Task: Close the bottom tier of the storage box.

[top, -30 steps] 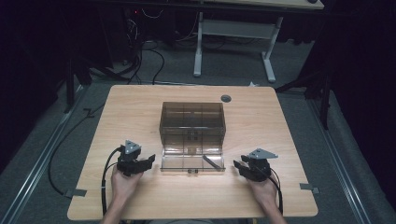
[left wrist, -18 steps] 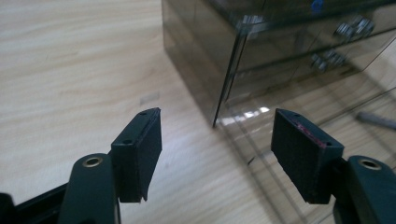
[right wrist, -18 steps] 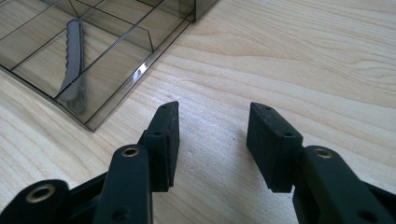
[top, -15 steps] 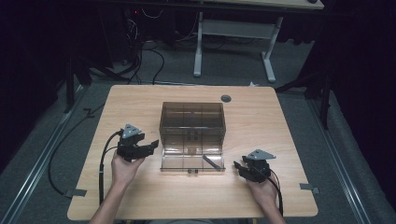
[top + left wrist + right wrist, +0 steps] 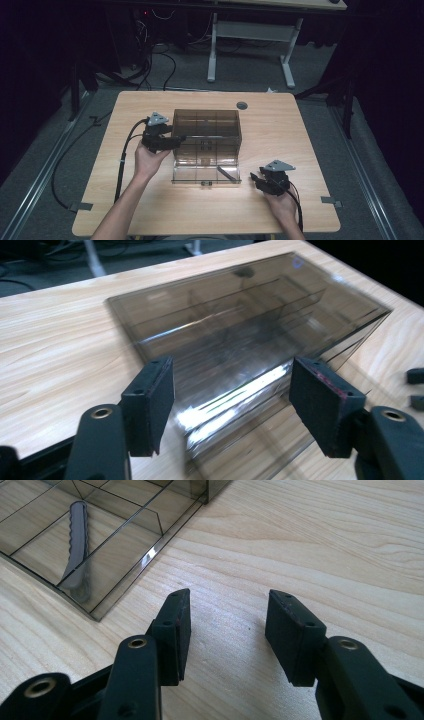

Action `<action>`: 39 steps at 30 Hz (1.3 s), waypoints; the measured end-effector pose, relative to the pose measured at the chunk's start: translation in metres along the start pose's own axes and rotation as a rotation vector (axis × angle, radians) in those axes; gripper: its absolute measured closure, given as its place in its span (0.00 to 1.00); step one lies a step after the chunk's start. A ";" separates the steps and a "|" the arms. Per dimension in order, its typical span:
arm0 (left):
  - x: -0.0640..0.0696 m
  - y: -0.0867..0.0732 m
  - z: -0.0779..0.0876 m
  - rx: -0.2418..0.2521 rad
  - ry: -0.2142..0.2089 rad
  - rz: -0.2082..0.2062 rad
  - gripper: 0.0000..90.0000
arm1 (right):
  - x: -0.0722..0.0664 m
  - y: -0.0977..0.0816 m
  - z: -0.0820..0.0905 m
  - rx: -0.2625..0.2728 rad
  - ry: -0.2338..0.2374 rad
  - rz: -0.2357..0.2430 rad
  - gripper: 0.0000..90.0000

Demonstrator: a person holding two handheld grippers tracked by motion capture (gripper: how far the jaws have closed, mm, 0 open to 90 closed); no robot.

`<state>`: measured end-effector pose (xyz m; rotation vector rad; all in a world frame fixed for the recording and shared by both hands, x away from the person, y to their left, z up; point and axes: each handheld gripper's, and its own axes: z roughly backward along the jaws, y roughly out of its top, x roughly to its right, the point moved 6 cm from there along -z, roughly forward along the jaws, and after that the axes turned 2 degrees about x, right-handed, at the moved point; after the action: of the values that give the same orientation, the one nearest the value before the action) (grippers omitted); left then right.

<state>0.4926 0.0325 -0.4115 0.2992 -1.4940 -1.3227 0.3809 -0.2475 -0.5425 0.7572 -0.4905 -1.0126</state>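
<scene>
A smoky clear plastic box (image 5: 207,131) stands in the middle of the wooden table (image 5: 300,135). A shallow divided clear tray (image 5: 200,175) lies flat against its near side and holds a grey ridged strip (image 5: 227,173). My left gripper (image 5: 179,140) is held up at the box's left wall. Its jaws are open and have just closed a little. The box (image 5: 250,335) lies beyond them with nothing pressed between the pads. My right gripper (image 5: 255,179) rests low, right of the tray. It is open, has just widened slightly, and frames bare wood (image 5: 227,625) beside the strip (image 5: 77,545).
A round grey grommet (image 5: 242,105) sits in the table near its far edge. Black cables trail off the table's left side and down to the floor. A white-legged desk (image 5: 250,45) stands behind the table. Tape tabs mark the table's front corners.
My left hand has lifted from the table and moved away from me and to the right, up to the box's left wall. The right hand has stayed put.
</scene>
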 end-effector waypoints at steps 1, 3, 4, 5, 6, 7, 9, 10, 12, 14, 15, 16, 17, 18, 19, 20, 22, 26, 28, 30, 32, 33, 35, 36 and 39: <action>0.000 0.000 0.000 0.000 0.000 0.000 0.40 | 0.000 0.000 0.000 0.000 0.000 0.001 0.59; 0.004 -0.004 -0.006 -0.017 -0.011 -0.018 0.40 | 0.000 0.000 0.000 -0.002 -0.002 -0.004 0.59; 0.006 -0.007 -0.011 -0.025 -0.016 -0.028 0.41 | 0.000 0.000 0.000 -0.002 -0.003 -0.004 0.58; 0.006 -0.007 -0.011 -0.025 -0.016 -0.028 0.41 | 0.000 0.000 0.000 -0.002 -0.003 -0.005 0.58; 0.006 -0.008 -0.017 -0.043 -0.014 -0.031 0.41 | 0.000 0.000 0.000 -0.002 -0.003 -0.005 0.58; 0.006 -0.008 -0.017 -0.043 -0.014 -0.031 0.41 | 0.000 0.000 0.000 -0.002 -0.003 -0.005 0.58; 0.007 -0.008 -0.022 -0.042 -0.016 -0.024 0.41 | 0.000 0.000 0.000 -0.002 -0.004 -0.006 0.58; 0.008 -0.008 -0.027 -0.044 -0.015 -0.033 0.42 | 0.000 0.000 0.000 -0.002 -0.003 -0.006 0.58; 0.008 -0.009 -0.030 -0.048 -0.004 -0.033 0.42 | 0.000 0.000 0.000 -0.001 -0.004 -0.004 0.58; 0.008 -0.011 -0.031 -0.054 0.000 -0.033 0.43 | 0.000 0.000 0.000 -0.001 -0.003 -0.004 0.58; 0.005 -0.015 -0.033 -0.070 0.018 -0.058 0.43 | 0.000 0.000 0.000 0.000 -0.002 -0.002 0.59; 0.004 -0.016 -0.034 -0.070 0.021 -0.065 0.43 | 0.000 0.000 0.000 0.000 -0.001 -0.004 0.59; 0.004 -0.016 -0.034 -0.070 0.021 -0.065 0.43 | 0.000 0.000 0.000 0.000 -0.001 -0.004 0.59; 0.003 -0.016 -0.034 -0.066 0.019 -0.068 0.43 | 0.000 0.000 0.000 0.000 0.000 -0.005 0.59; 0.002 -0.015 -0.034 -0.062 0.017 -0.063 0.43 | 0.000 0.000 0.000 0.000 0.001 -0.003 0.60; 0.001 -0.015 -0.036 -0.053 0.011 -0.059 0.42 | 0.000 0.000 0.000 0.001 0.004 0.002 0.63; 0.001 -0.015 -0.037 -0.048 0.012 -0.070 0.43 | 0.000 0.000 0.000 0.002 0.009 0.004 0.64; 0.001 -0.018 -0.037 -0.038 0.013 -0.112 0.43 | -0.001 0.000 0.000 0.001 0.013 0.003 0.64; 0.001 -0.019 -0.037 -0.021 0.013 -0.116 0.45 | -0.001 0.000 0.000 0.003 0.015 0.004 0.64; 0.000 -0.019 -0.037 -0.014 0.013 -0.112 0.45 | 0.000 0.000 0.000 0.003 0.018 0.005 0.63; 0.001 -0.019 -0.037 -0.013 0.022 -0.114 0.45 | -0.001 0.000 0.000 0.002 0.032 -0.009 0.63; 0.001 -0.019 -0.037 -0.013 0.022 -0.114 0.45 | -0.001 0.000 0.000 0.002 0.032 -0.009 0.63; 0.001 -0.019 -0.038 -0.025 0.032 -0.118 0.45 | 0.000 0.000 0.001 0.006 0.054 -0.023 0.64; 0.001 -0.019 -0.038 -0.028 0.035 -0.117 0.45 | 0.001 0.000 0.001 0.007 0.061 -0.031 0.65; 0.002 -0.019 -0.039 -0.037 0.042 -0.120 0.46 | 0.003 0.000 0.001 0.010 0.050 -0.046 0.70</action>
<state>0.5156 0.0026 -0.4333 0.3956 -1.4336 -1.4283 0.3819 -0.2503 -0.5417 0.8042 -0.4365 -1.0320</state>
